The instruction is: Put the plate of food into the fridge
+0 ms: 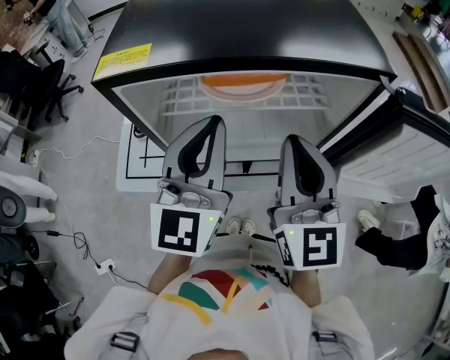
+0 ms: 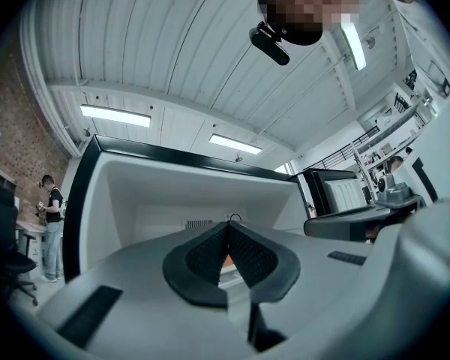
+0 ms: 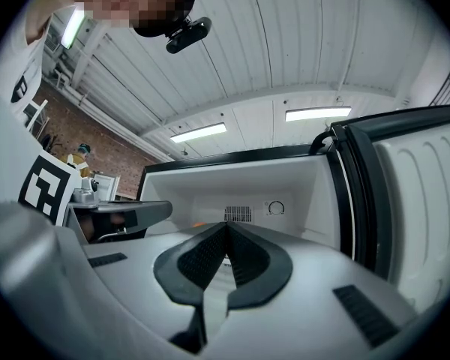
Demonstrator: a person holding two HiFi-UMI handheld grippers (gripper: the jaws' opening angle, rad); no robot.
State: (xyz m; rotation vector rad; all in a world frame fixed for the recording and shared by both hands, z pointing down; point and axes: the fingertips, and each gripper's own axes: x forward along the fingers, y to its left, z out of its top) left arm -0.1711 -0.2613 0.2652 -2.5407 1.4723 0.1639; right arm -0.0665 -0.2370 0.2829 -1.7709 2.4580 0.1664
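Note:
The fridge [image 1: 240,21] stands open in front of me. A white plate with an orange rim [image 1: 244,86] rests on its upper wire shelf [image 1: 180,100]. My left gripper [image 1: 214,122] points at the fridge opening just below that shelf, shut with nothing in it. Beside it my right gripper [image 1: 294,141] is held level, also shut and empty. In the left gripper view the jaws [image 2: 229,227] meet at their tips before the white fridge interior [image 2: 157,193]. The right gripper view shows its tips [image 3: 226,227] together, with an orange bit of the plate [image 3: 199,223] to their left.
The fridge door [image 1: 420,137] hangs open at the right, close to my right gripper. Office chairs [image 1: 30,81] and floor cables [image 1: 82,242] are at the left. A person [image 1: 49,6] stands at the far left; another person [image 1: 427,238] sits low at the right.

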